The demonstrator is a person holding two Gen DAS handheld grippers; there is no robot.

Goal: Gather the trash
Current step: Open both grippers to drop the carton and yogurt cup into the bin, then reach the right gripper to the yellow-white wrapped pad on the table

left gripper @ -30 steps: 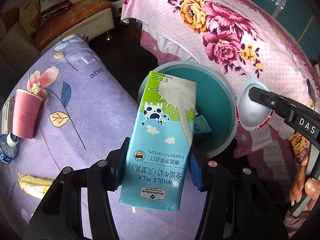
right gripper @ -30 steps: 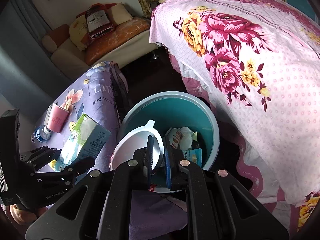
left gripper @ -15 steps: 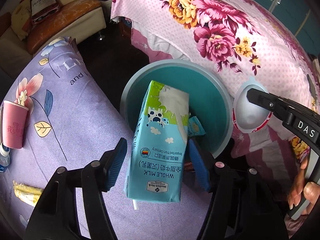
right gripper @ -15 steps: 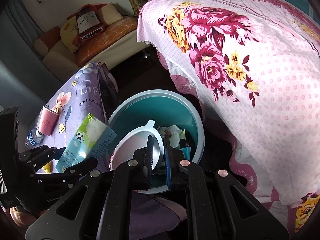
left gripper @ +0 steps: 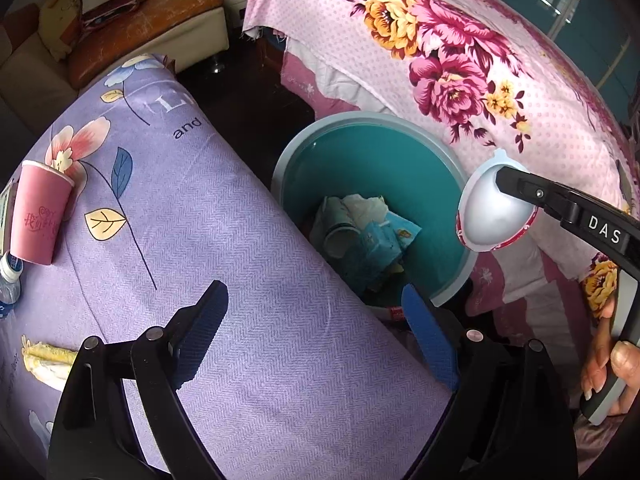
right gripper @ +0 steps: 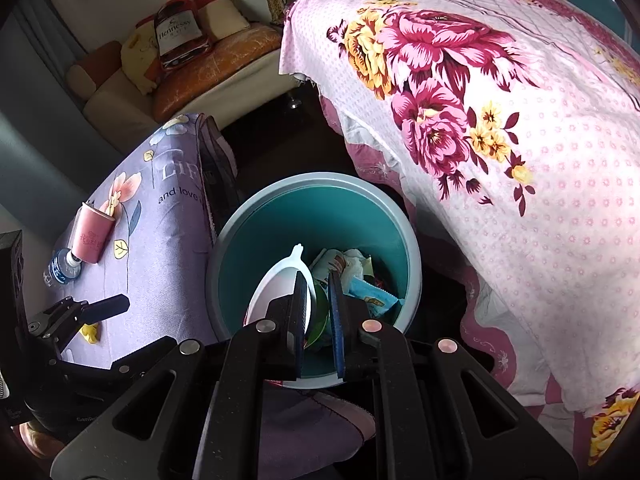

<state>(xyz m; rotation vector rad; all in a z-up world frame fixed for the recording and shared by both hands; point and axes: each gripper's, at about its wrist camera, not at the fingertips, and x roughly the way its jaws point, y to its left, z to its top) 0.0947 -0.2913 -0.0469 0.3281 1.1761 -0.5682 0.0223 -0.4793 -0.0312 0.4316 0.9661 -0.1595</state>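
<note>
- a pink paper cup [left gripper: 38,212] is lying on its side at nine o'clock in the left wrist view, on the purple flowered cloth [left gripper: 224,248], with a small water bottle [left gripper: 8,276] just below it and a yellowish scrap [left gripper: 44,360] at eight o'clock; these look like trash not yet collected.
- the left gripper [left gripper: 316,324] is hanging spread wide at six o'clock with nothing between its blue pads; its jaws have just been opening, and no milk carton is showing between them.
- the teal bin [left gripper: 448,152] is sitting at the centre, between the purple cloth and the pink flowered bedspread [left gripper: 460,52], already holding crumpled paper and blue wrappers [left gripper: 384,236].
- the right gripper [right gripper: 320,280] is pinching the rim of a white plastic bowl [right gripper: 276,280], its pads pressed nearly together on it; in the left wrist view the bowl is showing at three o'clock, just over the bin's right rim.
- in the right wrist view the bowl is hanging at six o'clock, directly above the bin's opening, tilted with its tab pointing to twelve.
- judging the step in hand: the bowl is next to go in, so the right hand should be keeping it well inside the rim and letting go only when the whole bowl is over the opening.
- a hand [left gripper: 612,364] is gripping the right tool's handle at four o'clock.
</note>
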